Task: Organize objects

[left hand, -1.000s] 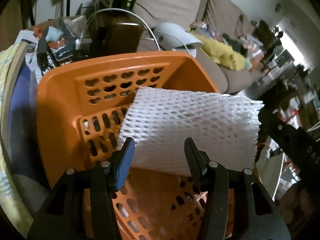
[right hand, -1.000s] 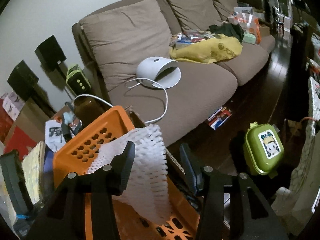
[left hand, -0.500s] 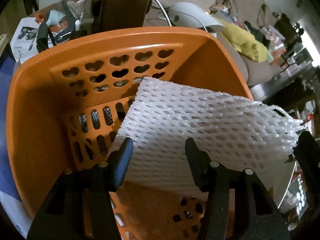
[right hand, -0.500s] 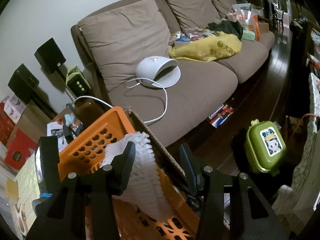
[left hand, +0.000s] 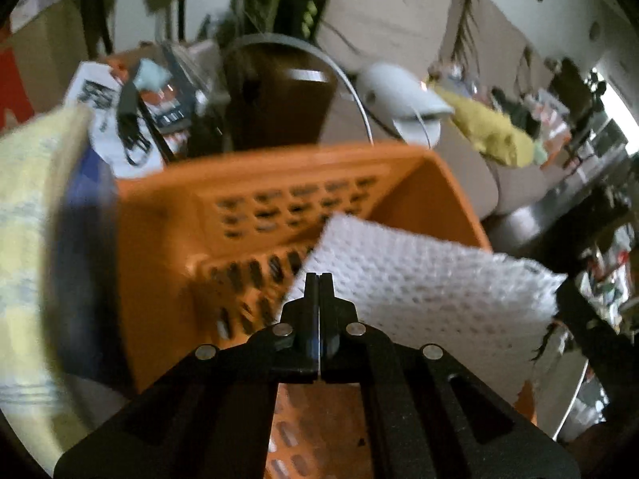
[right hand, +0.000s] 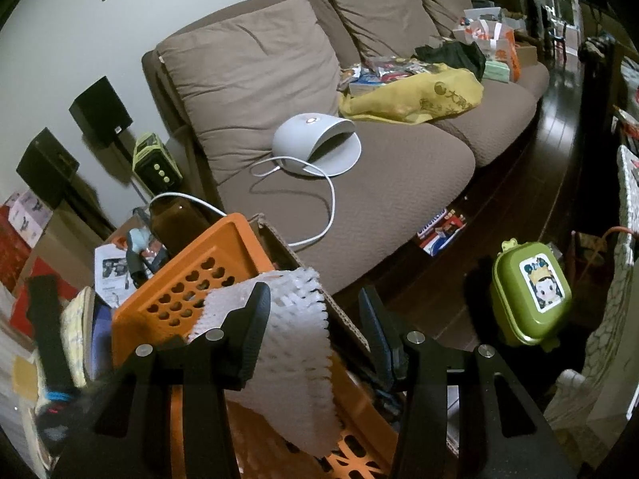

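A white foam mesh sheet (left hand: 431,279) leans in an orange perforated basket (left hand: 167,239), propped against its right wall. My left gripper (left hand: 318,279) is shut and empty, its tips just in front of the sheet's lower left corner, above the basket. The sheet (right hand: 295,343) and basket (right hand: 179,291) also show in the right wrist view. My right gripper (right hand: 315,311) is open and empty above the basket's right side, its left finger in front of the sheet.
A brown sofa (right hand: 399,167) holds a white dome-shaped device (right hand: 315,139) with a cable and a yellow bag (right hand: 415,95). A green lunch box (right hand: 531,291) sits on the dark floor. Boxes, papers and a yellow cloth (left hand: 36,199) crowd the basket's left side.
My left gripper has closed from open and pulled back and up from the basket; the view is blurred by motion. The sheet stays in the basket. The right gripper has hardly moved.
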Action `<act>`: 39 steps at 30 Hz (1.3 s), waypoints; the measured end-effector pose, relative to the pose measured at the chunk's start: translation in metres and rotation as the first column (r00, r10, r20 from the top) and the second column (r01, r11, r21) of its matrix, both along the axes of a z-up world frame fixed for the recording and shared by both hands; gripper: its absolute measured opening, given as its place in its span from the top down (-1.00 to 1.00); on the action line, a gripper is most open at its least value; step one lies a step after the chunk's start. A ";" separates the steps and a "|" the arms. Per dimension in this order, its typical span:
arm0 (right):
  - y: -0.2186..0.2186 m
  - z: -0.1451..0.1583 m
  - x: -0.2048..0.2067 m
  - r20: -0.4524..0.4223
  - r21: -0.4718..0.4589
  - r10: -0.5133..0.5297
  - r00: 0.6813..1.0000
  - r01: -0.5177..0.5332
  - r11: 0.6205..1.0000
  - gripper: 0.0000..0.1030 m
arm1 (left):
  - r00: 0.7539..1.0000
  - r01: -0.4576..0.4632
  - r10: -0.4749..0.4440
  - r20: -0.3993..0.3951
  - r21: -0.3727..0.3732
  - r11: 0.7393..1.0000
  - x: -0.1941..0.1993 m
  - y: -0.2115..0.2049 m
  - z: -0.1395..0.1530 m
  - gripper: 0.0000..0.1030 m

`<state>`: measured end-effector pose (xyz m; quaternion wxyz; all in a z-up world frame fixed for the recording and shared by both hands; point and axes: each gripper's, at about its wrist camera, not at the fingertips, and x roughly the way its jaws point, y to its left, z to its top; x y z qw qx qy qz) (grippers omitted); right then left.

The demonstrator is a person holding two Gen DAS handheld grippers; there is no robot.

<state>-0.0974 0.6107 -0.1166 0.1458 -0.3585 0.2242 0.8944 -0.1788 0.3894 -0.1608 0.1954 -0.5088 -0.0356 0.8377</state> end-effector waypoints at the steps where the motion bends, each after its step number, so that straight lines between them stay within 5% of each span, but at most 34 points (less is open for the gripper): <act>1: 0.001 0.000 0.000 -0.002 -0.003 -0.001 1.000 0.001 1.000 0.07 | 1.000 0.011 -0.011 -0.008 0.003 1.000 -0.001 -0.002 0.005 1.00; 5: 0.003 -0.001 0.000 0.002 -0.011 -0.004 1.000 0.004 1.000 0.07 | 0.991 0.096 -0.099 0.094 0.028 0.995 -0.014 0.005 -0.002 0.98; 7: 0.003 0.000 0.001 0.002 -0.011 -0.002 1.000 0.002 1.000 0.07 | 0.982 0.112 -0.119 0.144 0.051 0.992 -0.017 0.009 -0.011 0.74; 9: 0.003 0.000 0.001 0.003 -0.004 -0.005 1.000 0.005 1.000 0.07 | 0.982 0.106 -0.113 0.152 0.052 0.993 -0.016 0.012 -0.018 0.11; 11: 0.004 -0.002 0.000 0.005 -0.011 -0.009 1.000 0.009 1.000 0.07 | 0.985 0.103 -0.109 0.132 0.052 0.993 -0.016 0.016 -0.023 -0.07; 18: 0.003 -0.004 0.000 0.017 -0.004 0.001 1.000 -0.001 1.000 0.07 | 0.978 0.106 -0.107 0.178 0.019 0.994 -0.023 0.028 -0.051 -0.20; 21: 0.003 -0.005 -0.001 0.021 -0.005 0.001 1.000 -0.001 1.000 0.07 | 0.977 0.091 -0.098 0.187 0.045 0.995 -0.023 0.024 -0.053 -0.12; 22: 0.002 -0.005 -0.001 0.025 -0.006 0.002 1.000 -0.002 1.000 0.07 | 0.978 0.088 -0.095 0.187 0.047 0.995 -0.022 0.023 -0.053 0.05; 24: 0.001 -0.005 -0.001 0.025 -0.005 0.002 1.000 -0.002 1.000 0.07 | 0.972 0.103 -0.113 0.207 0.058 0.993 -0.021 0.023 -0.052 0.77; 26: 0.001 -0.005 -0.002 0.027 -0.003 0.002 1.000 -0.002 1.000 0.07 | 0.967 0.120 -0.131 0.220 0.062 0.991 -0.020 0.025 -0.052 1.00; 36: 0.003 -0.006 -0.003 0.023 -0.011 -0.005 1.000 0.006 1.000 0.07 | 0.994 0.104 -0.105 0.037 0.020 0.994 -0.011 0.009 -0.009 1.00; 39: 0.004 -0.006 -0.001 0.018 -0.021 -0.011 1.000 0.012 1.000 0.07 | 0.995 0.088 -0.089 0.044 0.038 0.995 -0.018 -0.004 0.001 1.00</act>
